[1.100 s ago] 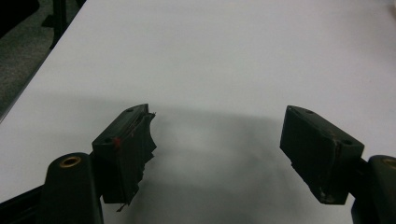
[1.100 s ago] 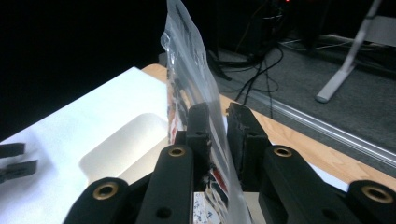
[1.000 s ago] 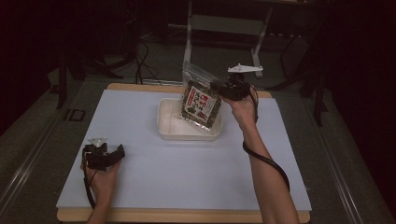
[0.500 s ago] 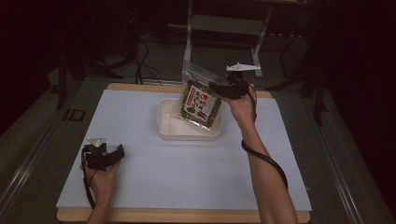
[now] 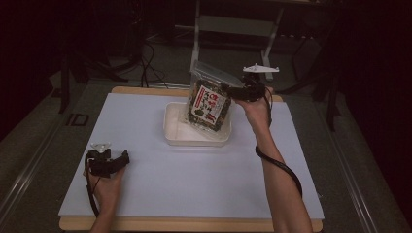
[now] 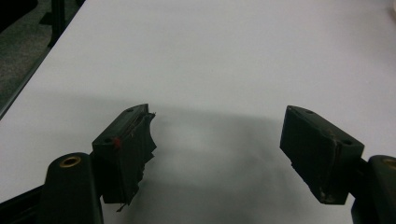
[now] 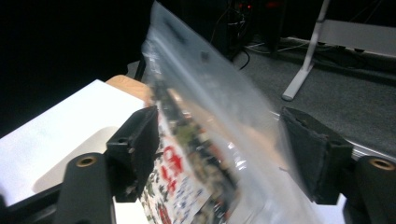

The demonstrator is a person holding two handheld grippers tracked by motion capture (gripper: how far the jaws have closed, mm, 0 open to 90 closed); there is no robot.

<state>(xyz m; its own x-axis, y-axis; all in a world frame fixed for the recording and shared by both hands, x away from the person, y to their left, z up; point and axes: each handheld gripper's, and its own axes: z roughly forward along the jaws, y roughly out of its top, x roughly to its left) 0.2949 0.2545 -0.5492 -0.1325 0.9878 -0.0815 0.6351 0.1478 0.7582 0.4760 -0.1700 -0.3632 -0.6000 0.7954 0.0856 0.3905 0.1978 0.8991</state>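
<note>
A clear plastic bag (image 5: 209, 104) with a red, white and green label and dark contents stands tilted, its lower end inside the white tray (image 5: 172, 131) at the middle back of the table. My right gripper (image 5: 232, 92) is at the bag's upper right edge. In the right gripper view its jaws have just been opening and stand wide apart (image 7: 217, 149), with the blurred bag (image 7: 201, 140) loose between them and the pads not pressing on it. My left gripper (image 5: 124, 158) rests low at the front left, open (image 6: 217, 149) with nothing between its fingers.
The white mat (image 5: 145, 194) covers the wooden table (image 5: 194, 224), and bare mat lies ahead of the left gripper. Dark floor, cables and a white stand leg (image 5: 197, 34) lie beyond the far edge.
The right gripper's jaws have spread apart around the bag's top. The bag has sagged slightly lower toward the tray. The left hand has stayed still.
</note>
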